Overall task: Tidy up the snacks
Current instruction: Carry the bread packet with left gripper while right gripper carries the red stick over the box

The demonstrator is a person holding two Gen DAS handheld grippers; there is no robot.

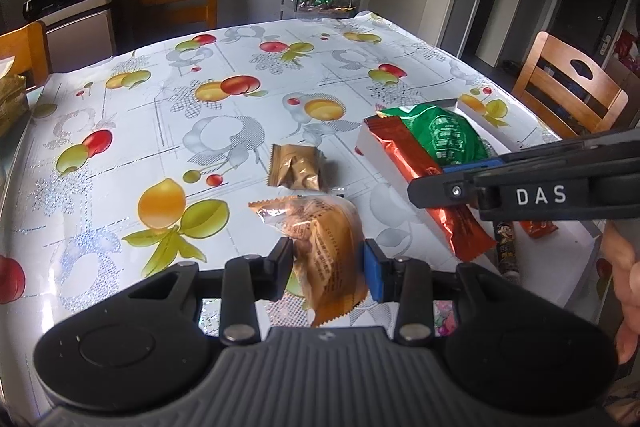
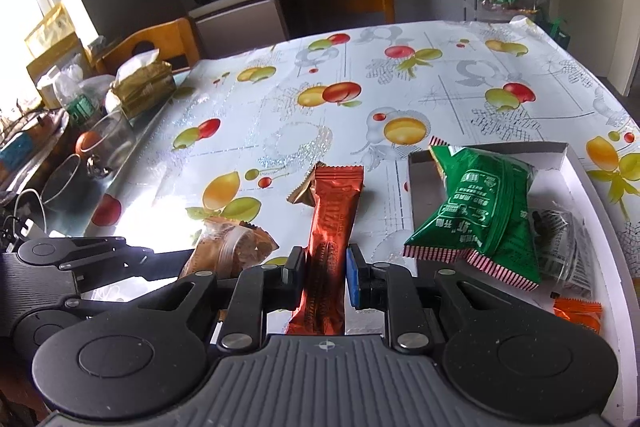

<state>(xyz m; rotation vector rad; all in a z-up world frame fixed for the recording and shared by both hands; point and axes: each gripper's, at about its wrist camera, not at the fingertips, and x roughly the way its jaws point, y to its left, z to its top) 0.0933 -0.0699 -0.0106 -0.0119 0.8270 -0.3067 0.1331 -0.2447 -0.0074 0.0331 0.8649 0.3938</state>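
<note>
your right gripper (image 2: 326, 267) grips the light, crinkly red snack bar (image 2: 334, 211) mid-length, just left of the white box (image 2: 576, 179); your left gripper (image 1: 328, 267) pinches a soft pastry packet (image 1: 320, 239), farther left.

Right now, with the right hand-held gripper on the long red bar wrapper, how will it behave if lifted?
The red bar wrapper probably stays fairly stiff: it juts straight beyond the right hand-held gripper. Its glossy foil may slip. It looks light.
</note>
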